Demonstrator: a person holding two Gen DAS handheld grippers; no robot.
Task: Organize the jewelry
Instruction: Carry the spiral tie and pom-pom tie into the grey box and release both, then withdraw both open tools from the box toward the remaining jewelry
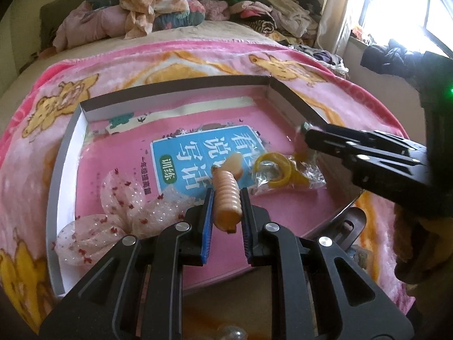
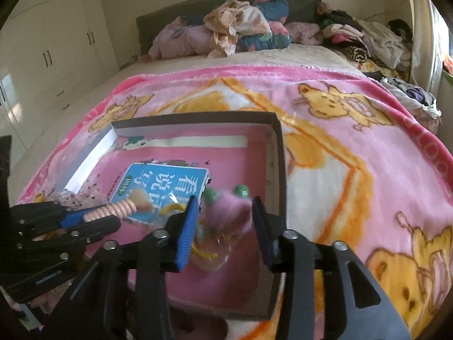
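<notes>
A shallow cardboard box [image 1: 181, 87] [image 2: 279, 153] lies on the bed, with a pink book [image 1: 203, 153] [image 2: 167, 178] flat inside. My left gripper [image 1: 226, 198] [image 2: 82, 216] is shut on a peach ribbed hair clip [image 1: 228, 195] [image 2: 121, 208] over the book. My right gripper [image 2: 223, 212] [image 1: 304, 134] is over the box's right part, with a blurred fuzzy pink piece with green beads [image 2: 226, 208] between its fingers. A yellow ring in clear wrap [image 1: 279, 171] [image 2: 203, 250] lies on the book. A sheer glittery bow [image 1: 113, 218] lies at the box's left.
A pink bear-print blanket [image 1: 198, 59] [image 2: 354, 147] covers the bed. Piled clothes and pillows [image 1: 158, 8] [image 2: 243, 25] lie at the head. White cupboards [image 2: 51, 51] stand to the left. A bright window [image 1: 402, 8] is to the right.
</notes>
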